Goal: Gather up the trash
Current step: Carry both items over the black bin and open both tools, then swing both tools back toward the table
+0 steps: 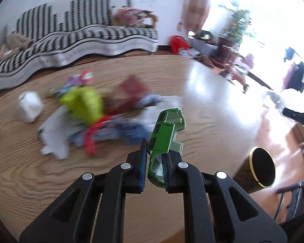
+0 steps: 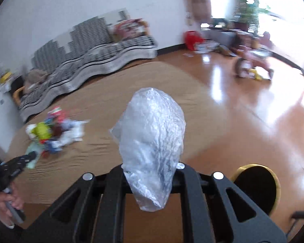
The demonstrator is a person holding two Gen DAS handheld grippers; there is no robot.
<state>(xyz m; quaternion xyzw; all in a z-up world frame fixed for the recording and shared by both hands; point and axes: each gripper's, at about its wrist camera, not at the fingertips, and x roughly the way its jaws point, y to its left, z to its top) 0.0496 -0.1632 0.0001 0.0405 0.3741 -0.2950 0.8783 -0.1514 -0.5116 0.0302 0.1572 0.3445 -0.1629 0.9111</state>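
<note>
My left gripper (image 1: pixel 154 160) is shut on a green plastic toy-car shell (image 1: pixel 166 133) and holds it above the round wooden table (image 1: pixel 50 182). A blurred pile of trash (image 1: pixel 87 113) lies on the table ahead and to the left, with wrappers, a yellow-green piece and a white lump (image 1: pixel 30 106). My right gripper (image 2: pixel 152 174) is shut on a crumpled clear plastic bag (image 2: pixel 152 137) that hides its fingertips. The pile also shows in the right wrist view (image 2: pixel 54 129), far left. A dark bin with a gold rim (image 1: pixel 262 167) stands beside the table at the right, and also shows in the right wrist view (image 2: pixel 257 186).
A sofa under a black-and-white blanket (image 1: pixel 71 34) stands behind the table. Shiny wooden floor (image 2: pixel 253 111) spreads to the right, with a red bag (image 1: pixel 178 43), scattered items and a pink tricycle (image 2: pixel 251 64) near the bright window. The other hand-held gripper (image 2: pixel 16 166) shows at the left edge.
</note>
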